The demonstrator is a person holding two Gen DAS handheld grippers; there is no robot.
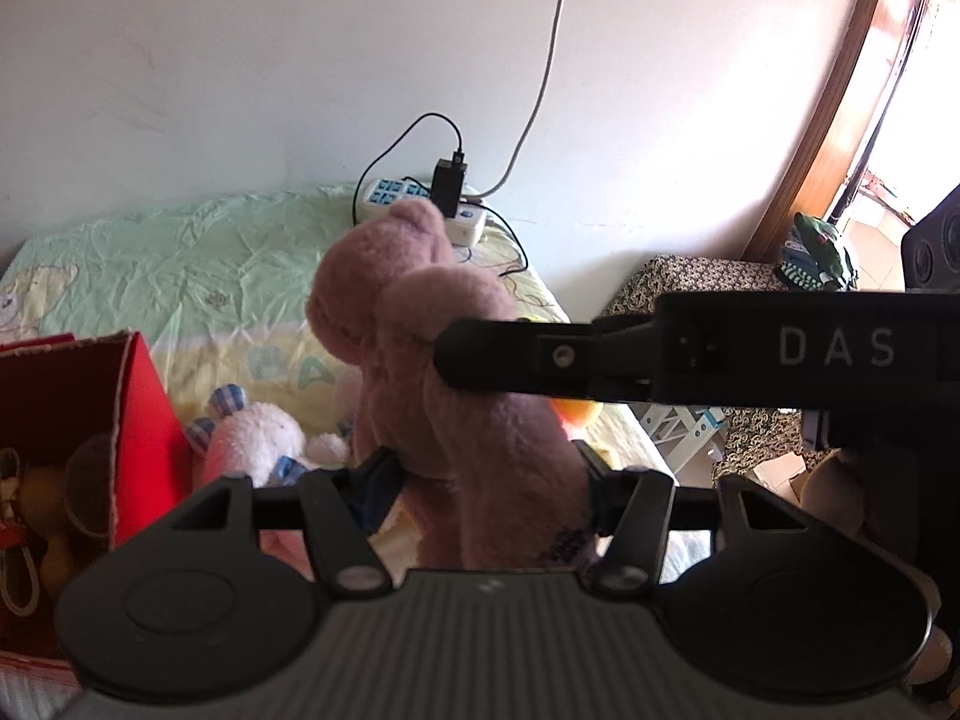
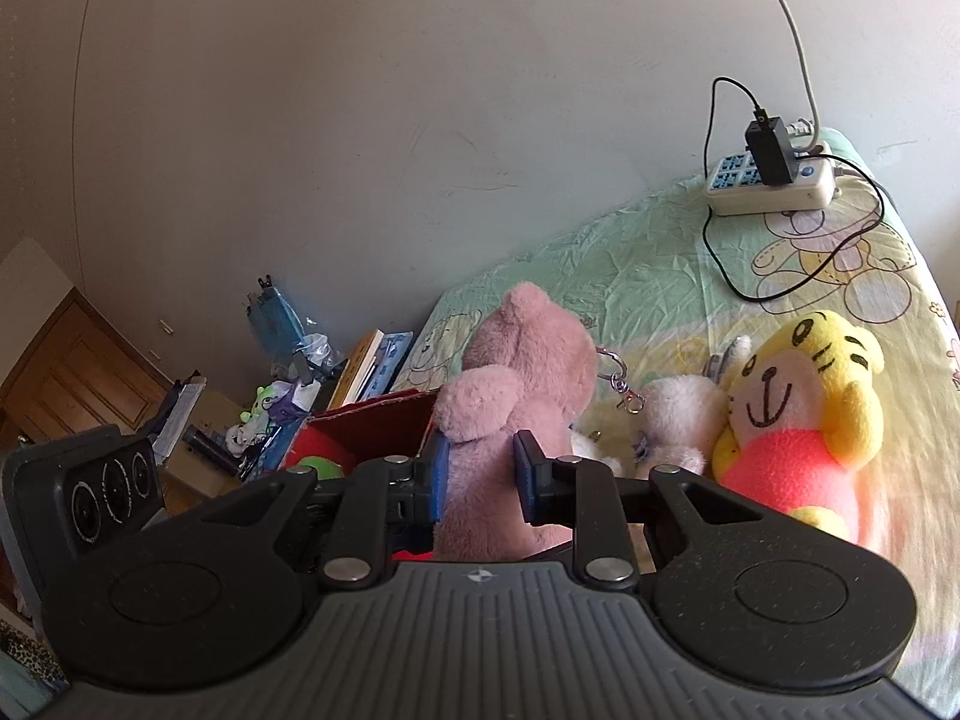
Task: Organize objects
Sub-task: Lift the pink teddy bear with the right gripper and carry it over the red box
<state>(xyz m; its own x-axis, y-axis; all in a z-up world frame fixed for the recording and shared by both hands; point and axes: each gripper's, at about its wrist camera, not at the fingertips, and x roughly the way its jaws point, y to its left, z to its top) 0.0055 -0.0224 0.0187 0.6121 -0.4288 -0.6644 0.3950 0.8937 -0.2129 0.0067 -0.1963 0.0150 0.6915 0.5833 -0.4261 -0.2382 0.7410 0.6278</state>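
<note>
Both tongs clamp the pink plush bear [image 2: 516, 360] above the bed: right gripper [image 2: 480, 480] pinching its body, left gripper [image 1: 486, 480] squeezing lower. Red box [image 1: 138, 396] waits left; keep both grips matched, carry level.

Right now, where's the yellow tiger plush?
In the right wrist view the yellow tiger plush lies on the bed sheet at right, beside the white plush and below the power strip.
</note>
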